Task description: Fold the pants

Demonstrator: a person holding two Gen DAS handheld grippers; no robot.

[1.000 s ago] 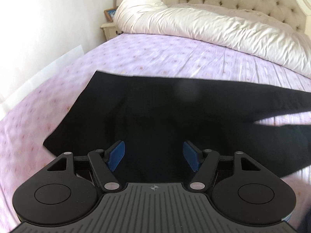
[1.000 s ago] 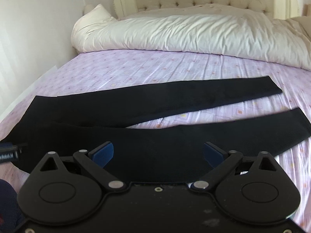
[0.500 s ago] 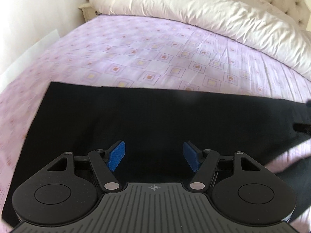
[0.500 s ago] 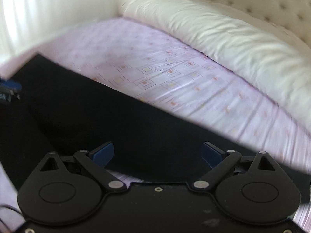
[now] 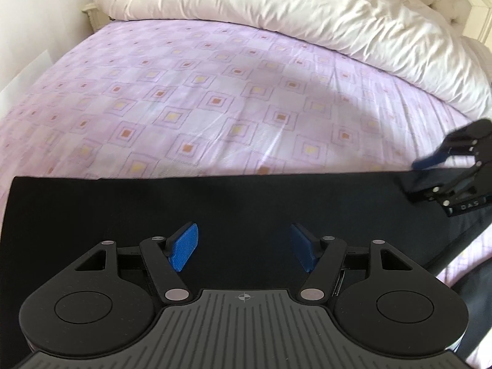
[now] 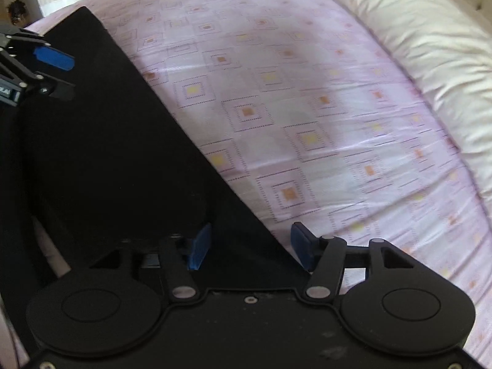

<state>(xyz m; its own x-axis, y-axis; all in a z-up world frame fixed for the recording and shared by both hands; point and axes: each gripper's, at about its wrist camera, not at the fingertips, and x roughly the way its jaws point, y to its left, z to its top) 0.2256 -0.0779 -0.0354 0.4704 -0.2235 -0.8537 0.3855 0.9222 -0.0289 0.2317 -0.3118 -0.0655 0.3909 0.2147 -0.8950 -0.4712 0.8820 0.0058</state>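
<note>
R gripper (image 6: 249, 250) fingers just been closing astride pants (image 6: 117, 153) far edge, not pinched yet; L gripper (image 5: 244, 246) released above waist end, long axis running L–R.

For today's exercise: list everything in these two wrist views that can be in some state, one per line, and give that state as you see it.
pants: black, spread flat on the bed, far edge straight.
left gripper: open above the pants, nothing between the pads.
right gripper: jaws just been closing, pants edge between them, pads not yet pressing.
duvet: white, bunched up at the head of the bed.
bed sheet: lilac, patterned, mostly smooth.
</note>
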